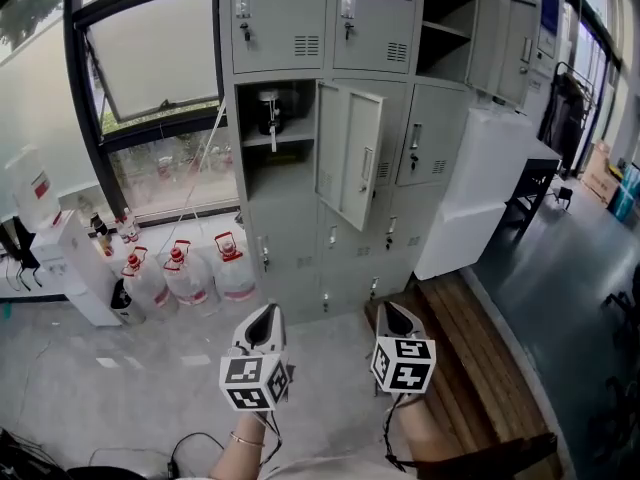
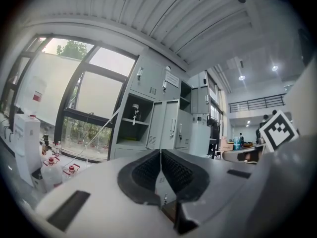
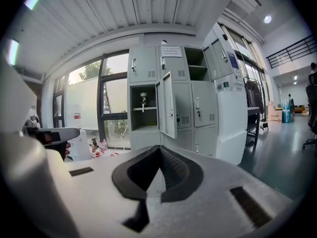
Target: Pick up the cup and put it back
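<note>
Grey steel lockers (image 1: 285, 18) hold the cup (image 1: 268, 111) on the shelf (image 1: 290, 137) of their open compartment (image 1: 280, 173), its door (image 1: 350, 153) ajar to the right. Left gripper (image 1: 264, 314) and right gripper (image 1: 393, 312), both clenched and empty, are well short of the lockers.

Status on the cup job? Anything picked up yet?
Done: nothing visible; the small dark cup stands on the shelf of the open grey metal locker. In hand: nothing; the left gripper and right gripper are both shut, empty, short of the locker. Left: reach in, grasp the cup, lift it, set it back.
</note>
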`<state>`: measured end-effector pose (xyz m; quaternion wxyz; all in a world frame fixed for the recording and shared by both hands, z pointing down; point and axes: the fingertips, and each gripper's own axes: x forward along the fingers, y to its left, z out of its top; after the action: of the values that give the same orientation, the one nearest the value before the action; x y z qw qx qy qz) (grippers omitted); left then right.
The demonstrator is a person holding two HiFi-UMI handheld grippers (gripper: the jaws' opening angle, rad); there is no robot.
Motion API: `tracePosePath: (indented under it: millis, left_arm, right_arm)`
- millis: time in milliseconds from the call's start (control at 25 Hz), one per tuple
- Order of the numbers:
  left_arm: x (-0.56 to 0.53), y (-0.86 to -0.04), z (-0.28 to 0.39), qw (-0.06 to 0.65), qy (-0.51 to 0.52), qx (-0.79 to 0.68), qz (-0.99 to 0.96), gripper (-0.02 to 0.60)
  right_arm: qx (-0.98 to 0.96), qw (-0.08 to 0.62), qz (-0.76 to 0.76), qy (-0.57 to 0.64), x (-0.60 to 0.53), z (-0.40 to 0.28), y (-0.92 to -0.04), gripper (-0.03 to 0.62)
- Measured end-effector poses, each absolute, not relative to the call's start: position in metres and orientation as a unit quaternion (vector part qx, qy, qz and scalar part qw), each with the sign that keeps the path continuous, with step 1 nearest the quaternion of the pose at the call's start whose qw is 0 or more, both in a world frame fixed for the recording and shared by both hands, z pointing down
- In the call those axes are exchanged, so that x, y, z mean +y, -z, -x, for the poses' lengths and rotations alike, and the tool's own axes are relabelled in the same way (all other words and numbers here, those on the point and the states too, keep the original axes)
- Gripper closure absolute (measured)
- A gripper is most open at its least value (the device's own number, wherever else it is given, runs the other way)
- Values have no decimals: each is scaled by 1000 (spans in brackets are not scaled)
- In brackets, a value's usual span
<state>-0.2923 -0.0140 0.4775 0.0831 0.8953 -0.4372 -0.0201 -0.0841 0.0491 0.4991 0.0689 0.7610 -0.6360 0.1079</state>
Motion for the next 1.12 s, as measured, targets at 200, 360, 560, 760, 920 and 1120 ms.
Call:
tracePosePath:
  millis: [200, 360, 560, 760, 920, 1120]
  left_arm:
    - [-27, -495, 279, 95, -2, -446, -890, 569]
    - [-39, -501, 269, 97, -9, -448, -889, 569]
    - [-65, -493, 258, 86, -1, -447, -890, 569]
    - [-98, -489, 251, 77, 4, -448, -891, 569]
    - [-136, -482, 245, 74, 13, -448, -891, 569]
    - [-190, -471, 234, 70, 20, -442, -894, 569]
  right_arm:
    - [-642, 61, -753, -128, 25, 66, -514, 602]
    - [-644, 58, -750, -136, 12, 58, -524, 602]
    - [-648, 63, -749, -125, -10, 52, -521, 602]
    - [-645, 59, -754, -109, -37, 41, -512, 602]
    - [-645, 56, -756, -96, -74, 34, -502, 602]
    - [-642, 54, -760, -84, -126, 26, -486, 602]
